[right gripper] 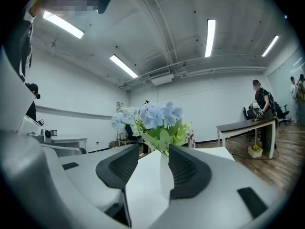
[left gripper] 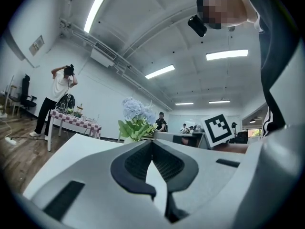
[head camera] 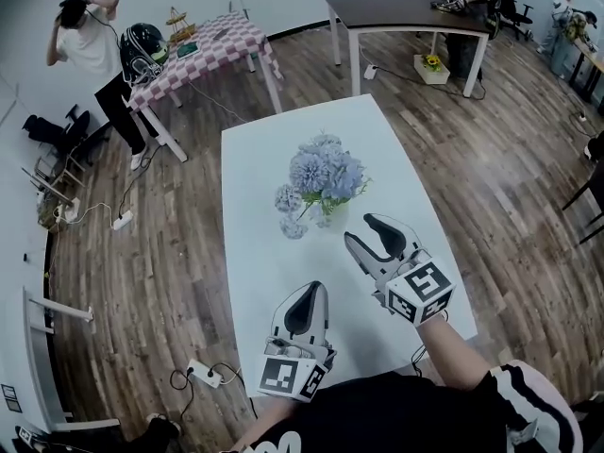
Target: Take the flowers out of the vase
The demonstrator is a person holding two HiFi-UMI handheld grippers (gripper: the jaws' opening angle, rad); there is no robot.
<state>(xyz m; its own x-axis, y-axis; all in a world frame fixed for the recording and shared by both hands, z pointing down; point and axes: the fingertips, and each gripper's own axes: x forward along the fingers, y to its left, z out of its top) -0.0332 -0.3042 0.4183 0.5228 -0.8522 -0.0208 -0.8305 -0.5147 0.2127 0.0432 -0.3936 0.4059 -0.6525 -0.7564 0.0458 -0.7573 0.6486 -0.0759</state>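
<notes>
The flowers (head camera: 326, 173) stand in their vase (head camera: 332, 217) mid-counter (head camera: 255, 253). The right tongs (head camera: 360, 228) gape, empty, lined up on the vase just ahead, probably to steady it or reach the stems. The left tongs (head camera: 316, 287) wait farther back, clenched on nothing.

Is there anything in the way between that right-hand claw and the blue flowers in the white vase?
Nothing visible. Only bare white table lies between the open right gripper and the white vase holding the pale blue flowers; the left gripper sits off to the side.
</notes>
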